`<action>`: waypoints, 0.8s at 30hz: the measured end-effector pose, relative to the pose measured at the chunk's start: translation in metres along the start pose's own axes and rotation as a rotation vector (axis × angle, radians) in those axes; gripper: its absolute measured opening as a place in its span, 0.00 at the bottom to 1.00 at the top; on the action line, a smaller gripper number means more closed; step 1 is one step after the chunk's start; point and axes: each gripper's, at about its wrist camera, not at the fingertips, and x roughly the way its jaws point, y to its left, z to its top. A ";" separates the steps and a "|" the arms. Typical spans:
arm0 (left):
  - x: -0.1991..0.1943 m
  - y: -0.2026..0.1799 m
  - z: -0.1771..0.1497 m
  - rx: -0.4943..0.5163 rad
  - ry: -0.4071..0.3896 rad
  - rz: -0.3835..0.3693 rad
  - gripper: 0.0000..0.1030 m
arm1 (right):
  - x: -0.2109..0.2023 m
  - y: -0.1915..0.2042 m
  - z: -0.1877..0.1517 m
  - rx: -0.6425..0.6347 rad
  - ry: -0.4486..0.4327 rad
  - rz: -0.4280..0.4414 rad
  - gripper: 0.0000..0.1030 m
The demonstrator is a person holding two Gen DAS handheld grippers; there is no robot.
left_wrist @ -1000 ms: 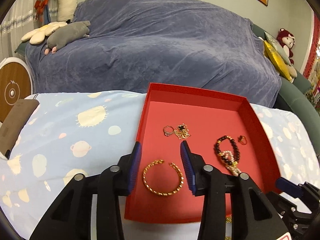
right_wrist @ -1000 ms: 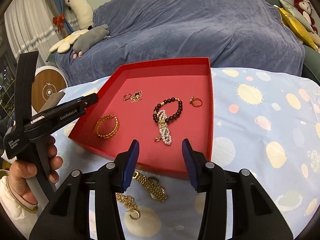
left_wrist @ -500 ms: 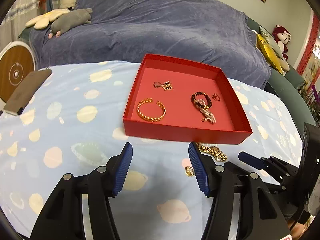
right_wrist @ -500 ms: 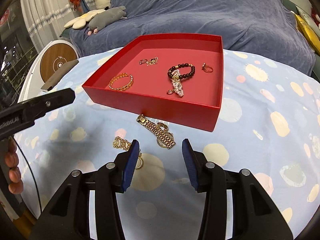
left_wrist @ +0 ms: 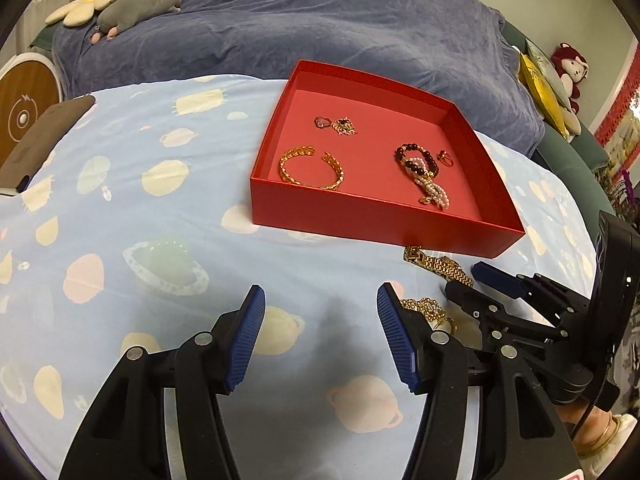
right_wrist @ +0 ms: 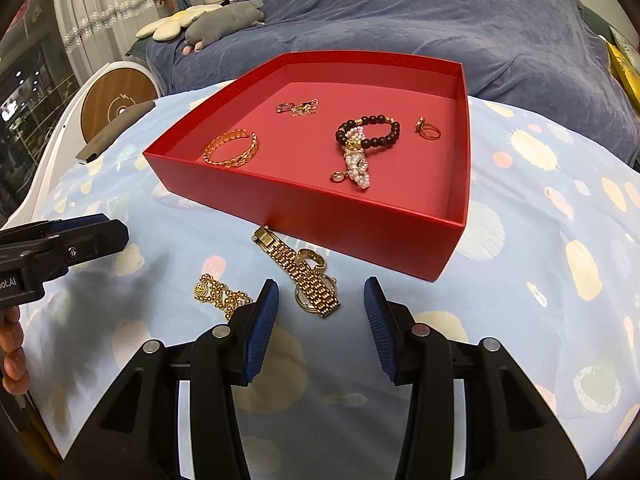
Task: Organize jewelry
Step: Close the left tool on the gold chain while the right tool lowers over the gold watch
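Observation:
A red box (left_wrist: 360, 216) (right_wrist: 304, 208) on the patterned cloth holds a gold bangle (left_wrist: 311, 167) (right_wrist: 232, 151), a dark bead bracelet with pearls (left_wrist: 420, 164) (right_wrist: 362, 140), a ring (left_wrist: 445, 157) (right_wrist: 427, 128) and a small chain with a ring (left_wrist: 338, 124) (right_wrist: 298, 107). On the cloth in front of the box lie a gold watch (right_wrist: 308, 276) (left_wrist: 438, 265) and a gold chain (right_wrist: 220, 295) (left_wrist: 426, 308). My left gripper (left_wrist: 320, 328) is open and empty, above bare cloth. My right gripper (right_wrist: 320, 312) is open and empty, just short of the watch.
A blue-covered sofa (left_wrist: 320, 20) with plush toys (left_wrist: 136, 0) stands behind the table. A brown phone-like slab (left_wrist: 40, 140) lies at the table's left edge. A round white and wood device (right_wrist: 116, 108) stands to the left.
Both grippers have pulled back from the box and come lower toward the cloth. The left one had left the gold bangle in the box. The right one has neared the watch.

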 end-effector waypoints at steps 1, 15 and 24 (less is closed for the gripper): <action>0.001 -0.001 -0.001 0.006 0.002 0.001 0.55 | 0.000 0.001 0.001 -0.003 -0.002 -0.001 0.42; 0.010 -0.016 -0.008 0.085 0.018 0.010 0.62 | -0.004 0.006 0.001 0.027 0.066 -0.031 0.21; 0.018 -0.033 -0.014 0.153 0.017 -0.014 0.62 | -0.037 -0.006 -0.023 0.086 0.086 0.015 0.21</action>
